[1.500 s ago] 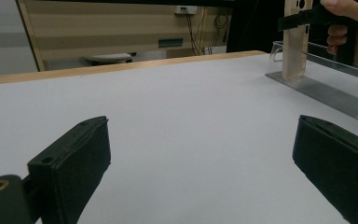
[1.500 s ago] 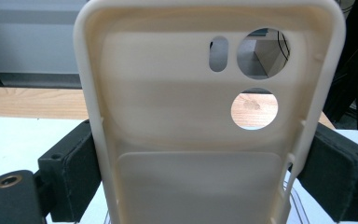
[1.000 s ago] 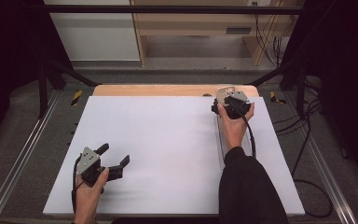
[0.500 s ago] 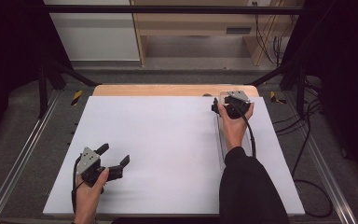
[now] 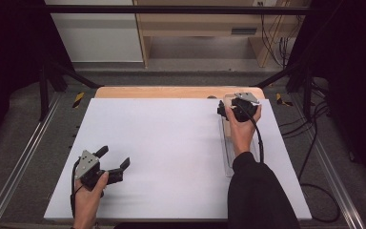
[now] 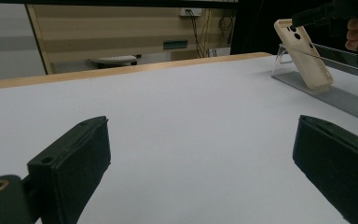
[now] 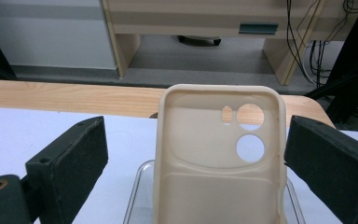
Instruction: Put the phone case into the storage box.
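Table: a white sheet (image 5: 171, 157) covers the top, with a bare wooden strip (image 5: 171, 92) at the far edge.
Left gripper: the left gripper (image 5: 112, 162) sits low over the near left of the sheet, its jaws spread wide with nothing between them.
Stand: a clear plastic stand (image 5: 228, 155) runs near to far along the right side of the sheet; in the left gripper view it shows as a ribbed transparent rail (image 6: 340, 95).
Phone case: the cream phone case (image 7: 219, 154) stands upright at the far end of the stand, its open side and camera holes facing the right gripper's camera; in the left gripper view it leans back against the stand (image 6: 303, 53).
Right gripper: the right gripper (image 5: 233, 109) is at the far right of the table, its jaws parted on either side of the case, apparently not touching it.
Room: grey floor, metal rails on both sides, a pale wooden desk (image 5: 209, 21), a white cabinet (image 5: 95, 33) and hanging cables (image 5: 279, 40) beyond.
Change: the right gripper has shifted slightly since a second ago; the left has stayed put.
Hard to see: the case's lower end is cut off in the right gripper view; from above the hand covers most of it.
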Demonstrator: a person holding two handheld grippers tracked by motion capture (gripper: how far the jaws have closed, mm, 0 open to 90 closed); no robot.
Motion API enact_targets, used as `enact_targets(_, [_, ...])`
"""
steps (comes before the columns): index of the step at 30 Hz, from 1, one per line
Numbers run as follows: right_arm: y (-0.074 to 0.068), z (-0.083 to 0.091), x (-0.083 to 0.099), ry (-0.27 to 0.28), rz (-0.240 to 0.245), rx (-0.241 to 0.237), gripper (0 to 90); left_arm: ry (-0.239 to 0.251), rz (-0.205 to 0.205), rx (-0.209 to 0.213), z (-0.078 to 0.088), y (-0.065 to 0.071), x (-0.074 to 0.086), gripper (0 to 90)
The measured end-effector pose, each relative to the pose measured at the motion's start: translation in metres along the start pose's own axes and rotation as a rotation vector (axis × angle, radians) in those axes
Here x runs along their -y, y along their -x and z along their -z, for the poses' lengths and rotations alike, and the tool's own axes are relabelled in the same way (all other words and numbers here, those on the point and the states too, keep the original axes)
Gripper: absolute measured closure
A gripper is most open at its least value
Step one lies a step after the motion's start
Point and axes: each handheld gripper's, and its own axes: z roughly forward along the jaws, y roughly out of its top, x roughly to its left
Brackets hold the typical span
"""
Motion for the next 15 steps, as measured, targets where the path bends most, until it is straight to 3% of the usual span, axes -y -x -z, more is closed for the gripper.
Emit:
enact_targets(10, [0.0012,0.0050,-0.0032,-0.018,-0.024,-0.033,6.3,0.018,-0.070,0.003,0.0061,-0.0054,-0.0032,3.2])
enact_targets(15, [0.0025,0.0065,-0.0038,-0.032,-0.028,-0.050,5.9,0.032,-0.084,0.010,0.0077,-0.0063,-0.0039,2.8])
